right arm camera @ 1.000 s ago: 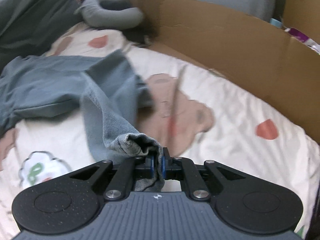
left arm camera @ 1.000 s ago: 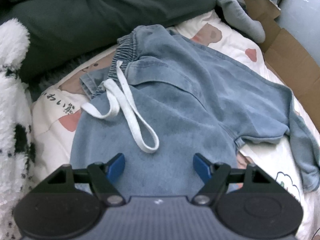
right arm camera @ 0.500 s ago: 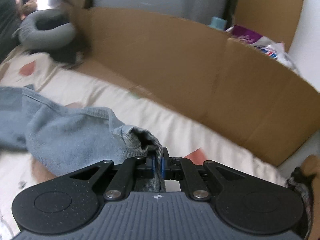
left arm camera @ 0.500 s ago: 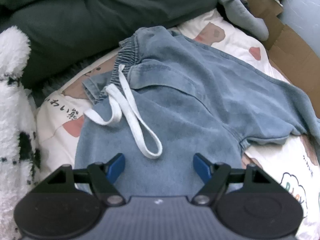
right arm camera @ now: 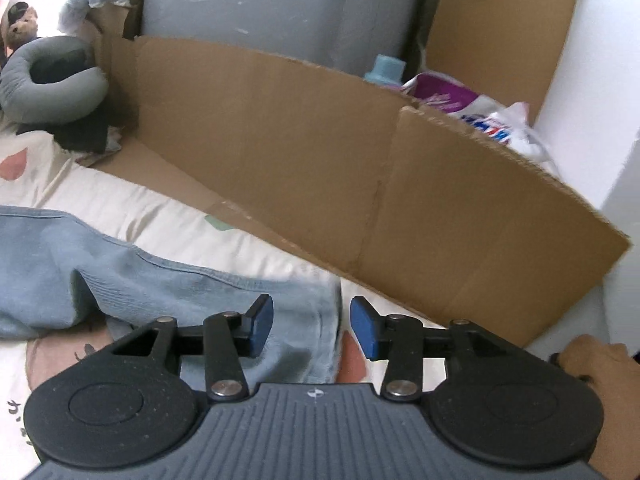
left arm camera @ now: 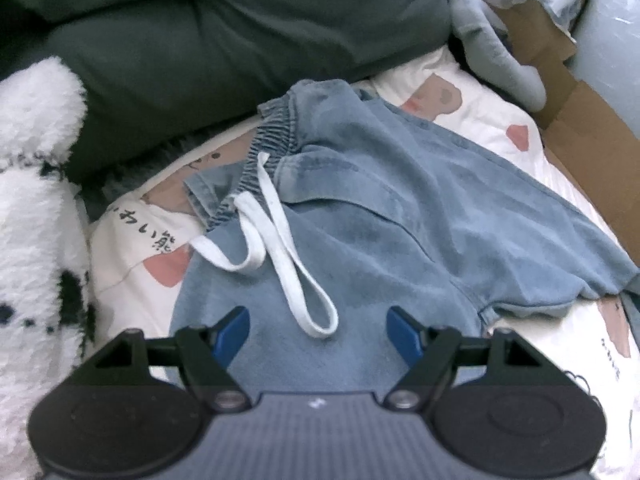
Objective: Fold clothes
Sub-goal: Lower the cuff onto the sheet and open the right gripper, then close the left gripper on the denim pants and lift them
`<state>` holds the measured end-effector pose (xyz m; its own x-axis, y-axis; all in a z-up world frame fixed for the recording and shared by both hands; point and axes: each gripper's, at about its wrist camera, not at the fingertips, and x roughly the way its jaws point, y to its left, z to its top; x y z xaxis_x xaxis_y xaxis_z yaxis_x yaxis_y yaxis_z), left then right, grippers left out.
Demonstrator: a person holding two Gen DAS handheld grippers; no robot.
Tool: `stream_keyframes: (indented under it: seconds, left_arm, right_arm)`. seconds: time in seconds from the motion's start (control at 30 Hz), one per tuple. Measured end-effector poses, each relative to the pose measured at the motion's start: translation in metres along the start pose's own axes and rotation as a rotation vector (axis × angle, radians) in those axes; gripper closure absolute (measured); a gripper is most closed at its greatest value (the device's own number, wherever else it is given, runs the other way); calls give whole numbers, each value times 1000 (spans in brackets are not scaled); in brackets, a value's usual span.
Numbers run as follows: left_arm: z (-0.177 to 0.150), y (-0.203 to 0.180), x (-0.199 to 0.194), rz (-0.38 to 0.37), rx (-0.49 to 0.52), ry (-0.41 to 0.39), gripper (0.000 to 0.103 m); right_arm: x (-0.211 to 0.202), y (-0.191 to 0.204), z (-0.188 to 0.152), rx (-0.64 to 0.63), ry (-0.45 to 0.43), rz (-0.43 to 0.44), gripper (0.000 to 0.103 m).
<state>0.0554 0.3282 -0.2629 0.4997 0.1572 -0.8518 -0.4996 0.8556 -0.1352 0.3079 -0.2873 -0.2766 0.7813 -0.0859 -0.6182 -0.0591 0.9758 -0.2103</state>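
On a bed covered by a cream sheet point(left arm camera: 132, 236) printed with bears and pink hearts, a pair of light blue denim shorts point(left arm camera: 400, 216) lies spread out, its elastic waistband toward a dark green duvet point(left arm camera: 224, 36) bunched at the far side. A long wall of brown cardboard point(right arm camera: 320, 168) stands along the sheet's edge in the right wrist view, with a grey panel behind it. A fluffy white plush with black spots point(left arm camera: 36, 216) rests at the left edge of the left wrist view, and a grey neck pillow point(right arm camera: 52, 88) sits at the far corner beside the cardboard. One shorts leg point(right arm camera: 192, 292) stretches flat toward the cardboard, its hem lying just beneath the right gripper point(right arm camera: 312, 324), whose blue pads are parted and hold nothing; the left pad hangs over the denim, the right over bare sheet. The left gripper point(left arm camera: 318, 334) hovers low over the seat of the shorts with its jaws wide apart, also holding nothing. The white drawstring point(left arm camera: 280, 240) trails from the waistband in two loops, the longer loop ending between the left gripper's blue pads.
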Motion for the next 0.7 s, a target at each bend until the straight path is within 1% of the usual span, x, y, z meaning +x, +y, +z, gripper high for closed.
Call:
stream_keyframes:
  seconds: [0.1, 0.23, 0.37, 0.43, 0.53, 0.6, 0.7]
  left_arm:
    - [-7, 8, -12, 0, -10, 7, 26]
    - [-12, 21, -27, 14, -29, 1, 26]
    - [-14, 36, -42, 32, -36, -12, 25]
    - [-18, 44, -48, 53, -39, -13, 25]
    - [-30, 59, -51, 81, -80, 3, 25]
    - [-40, 65, -53, 66, -105, 24, 25]
    - [-57, 69, -52, 31, -137, 56, 25]
  right_arm:
    - [-14, 0, -8, 43, -11, 11, 52]
    - [-34, 7, -20, 96, -3, 51, 51]
    - [-52, 26, -30, 103, 4, 114, 50]
    - [-60, 37, -34, 99, 7, 145, 50]
    - [-70, 54, -41, 94, 19, 191, 49]
    - [-77, 65, -46, 89, 29, 219, 46]
    - [-84, 80, -55, 85, 48, 260, 45]
